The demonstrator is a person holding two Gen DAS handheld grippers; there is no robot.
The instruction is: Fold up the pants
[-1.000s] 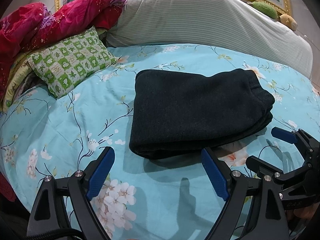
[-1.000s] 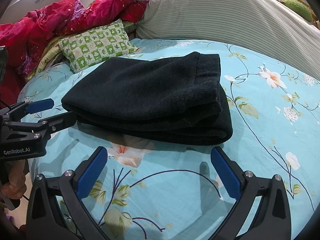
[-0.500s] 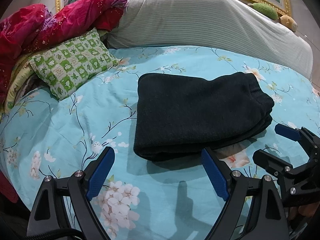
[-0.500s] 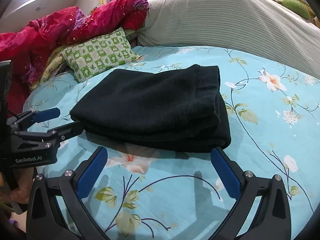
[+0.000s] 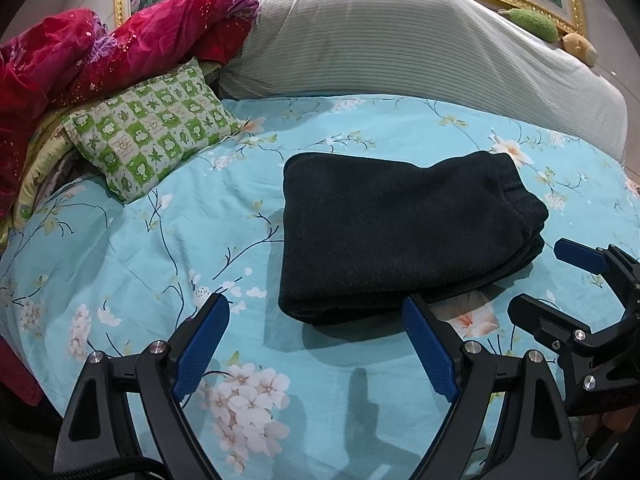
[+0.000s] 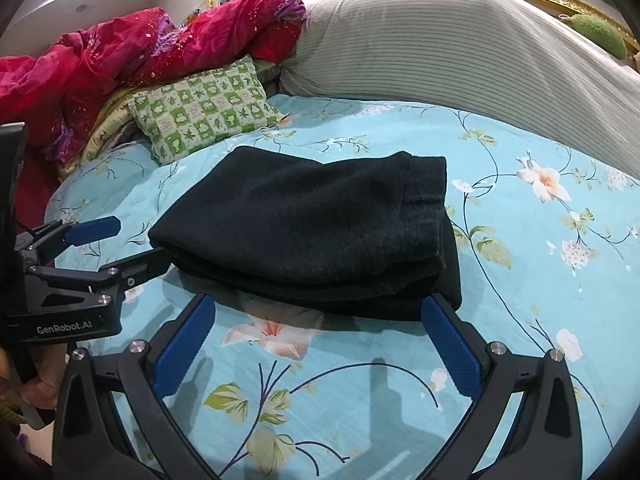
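1. Left wrist view: the left gripper (image 5: 316, 344) is seen with fingers spread and nothing between them. One pair of black pants (image 5: 400, 236), folded, is laid on the floral bed sheet (image 5: 160, 264), its near edge just beyond the fingertips. Bare sheet is seen to the left. One green checked pillow (image 5: 156, 128) is counted.

2. Right wrist view: the right gripper (image 6: 318, 340) is likewise held spread and empty, the pants' near edge just ahead. "GenRobot.AI" is read on the left gripper.
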